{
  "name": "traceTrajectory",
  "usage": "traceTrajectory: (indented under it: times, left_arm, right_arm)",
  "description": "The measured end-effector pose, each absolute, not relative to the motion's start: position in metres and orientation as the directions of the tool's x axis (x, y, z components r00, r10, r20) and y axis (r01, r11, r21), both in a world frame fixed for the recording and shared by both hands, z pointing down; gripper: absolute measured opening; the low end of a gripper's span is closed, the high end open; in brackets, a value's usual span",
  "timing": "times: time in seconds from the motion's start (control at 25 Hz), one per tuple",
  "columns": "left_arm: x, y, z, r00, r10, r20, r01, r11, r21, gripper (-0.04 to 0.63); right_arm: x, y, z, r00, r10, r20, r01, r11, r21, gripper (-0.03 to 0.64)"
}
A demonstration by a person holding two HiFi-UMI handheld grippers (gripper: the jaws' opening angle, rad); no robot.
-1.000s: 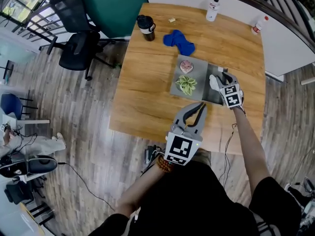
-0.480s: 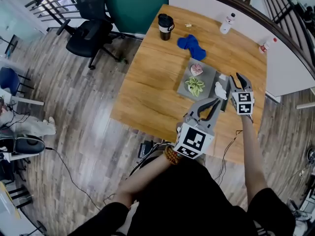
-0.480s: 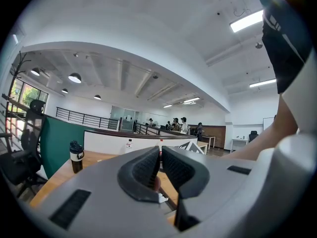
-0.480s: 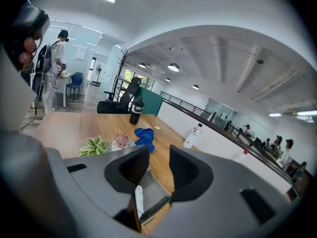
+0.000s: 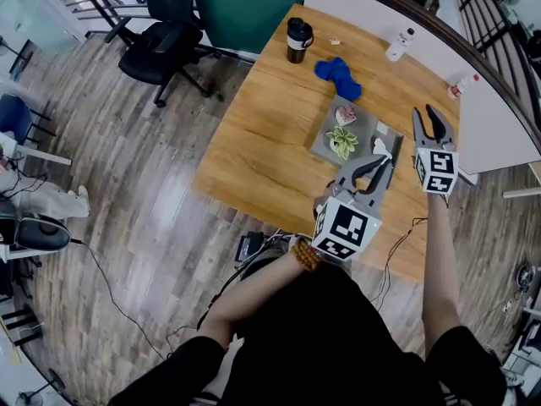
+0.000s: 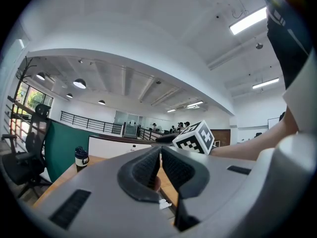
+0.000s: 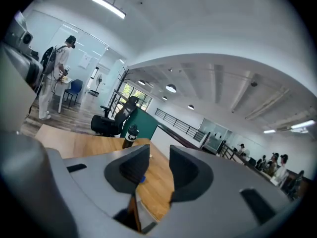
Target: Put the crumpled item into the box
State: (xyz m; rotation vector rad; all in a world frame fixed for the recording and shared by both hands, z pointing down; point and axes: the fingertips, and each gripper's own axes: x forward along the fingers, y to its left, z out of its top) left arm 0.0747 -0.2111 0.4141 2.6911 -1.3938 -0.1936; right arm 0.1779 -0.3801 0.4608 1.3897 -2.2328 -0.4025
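A white crumpled item [image 5: 380,148] lies at the right end of the grey box [image 5: 325,139] on the wooden table [image 5: 262,134]. The box also holds a pink piece [image 5: 346,113] and a green crumpled piece [image 5: 342,142]. My left gripper [image 5: 382,166] hovers just in front of the white item with its jaws almost together and nothing in them. My right gripper [image 5: 429,112] is raised to the right of the box, open and empty. The right gripper's marker cube [image 6: 195,137] shows in the left gripper view.
A black cup [image 5: 297,40], a blue cloth [image 5: 338,73] and two white bottles [image 5: 400,45] [image 5: 461,83] stand at the table's far side. An office chair [image 5: 169,32] is at the far left. The cup [image 7: 130,134] also shows in the right gripper view.
My right gripper has left the white crumpled item at the box and lifted up to the right. My left gripper has moved forward towards the box.
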Motion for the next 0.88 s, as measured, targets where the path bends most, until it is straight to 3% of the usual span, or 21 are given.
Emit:
traceTrajectory:
  times: [0.32, 0.88]
  left_arm:
    - [0.069, -0.207, 0.412, 0.551, -0.830, -0.088, -0.814, -0.558, 0.159, 0.032]
    - [0.067, -0.204, 0.406, 0.531, -0.841, -0.106, -0.829, -0.541, 0.138, 0.034]
  right_arm:
    - [0.159, -0.345, 0.387, -0.402, -0.912, 0.086, -0.771, 0.387, 0.505, 0.133]
    - [0.150, -0.279, 0.334, -0.368, -0.922, -0.120, -0.836, 0.271, 0.477, 0.071]
